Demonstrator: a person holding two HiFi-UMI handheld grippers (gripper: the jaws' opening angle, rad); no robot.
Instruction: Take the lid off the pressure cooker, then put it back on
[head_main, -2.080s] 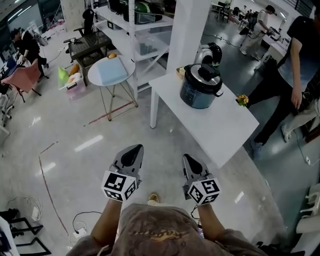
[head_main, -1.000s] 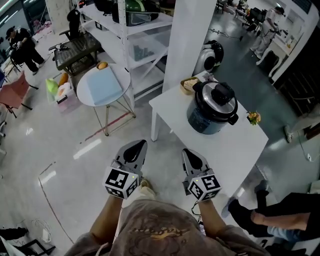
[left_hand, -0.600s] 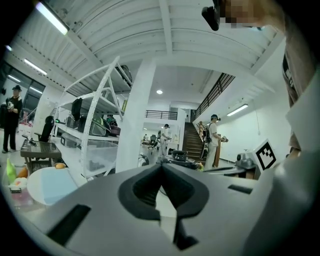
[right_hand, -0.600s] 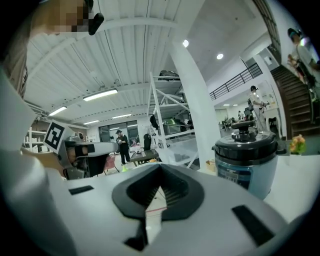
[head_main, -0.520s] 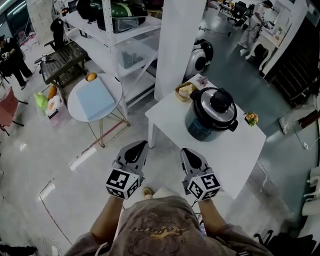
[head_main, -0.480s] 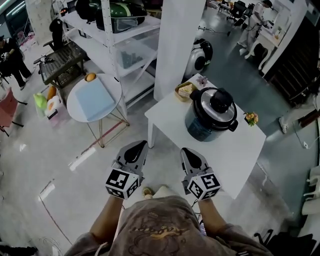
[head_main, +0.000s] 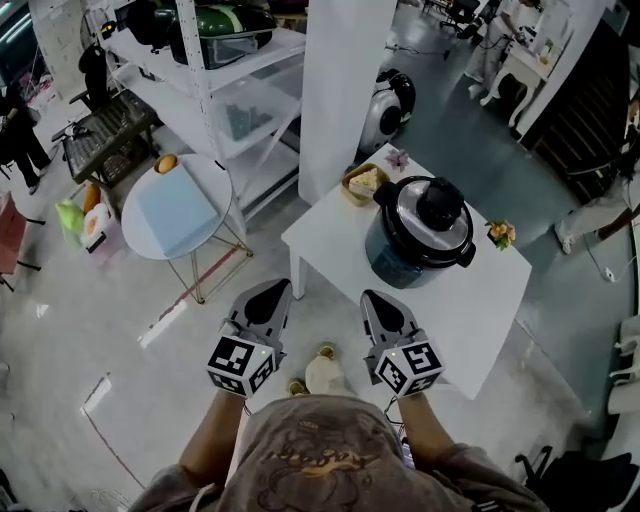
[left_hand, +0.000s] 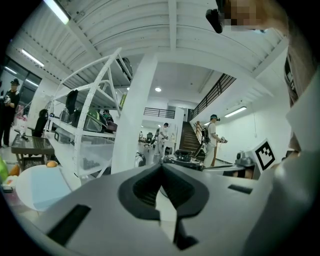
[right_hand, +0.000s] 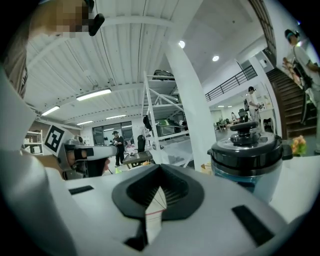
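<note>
Holding both tools low in front of my chest, I have the left gripper (head_main: 267, 298) and the right gripper (head_main: 379, 302) clenched, jaws together with nothing between them. Both are well short of the pressure cooker (head_main: 412, 245), so the task looks not yet begun.

Between the grippers and the cooker lies the near edge of the white surface (head_main: 470, 315). The cooker stands upright on it, lid (head_main: 432, 212) seated, black knob on top.

Just beyond the cooker to its left sits a small basket (head_main: 361, 181), with a little flower (head_main: 500, 233) close to its right side handle and a white pillar (head_main: 345, 90) behind.

My worries from here:
- Arriving with the jaws shut would only knock the knob, not take it.
- The lid probably needs a twist to release, so a straight pull could drag the whole cooker across the surface.
- A wide swing on the cooker's right could topple the flower.
</note>
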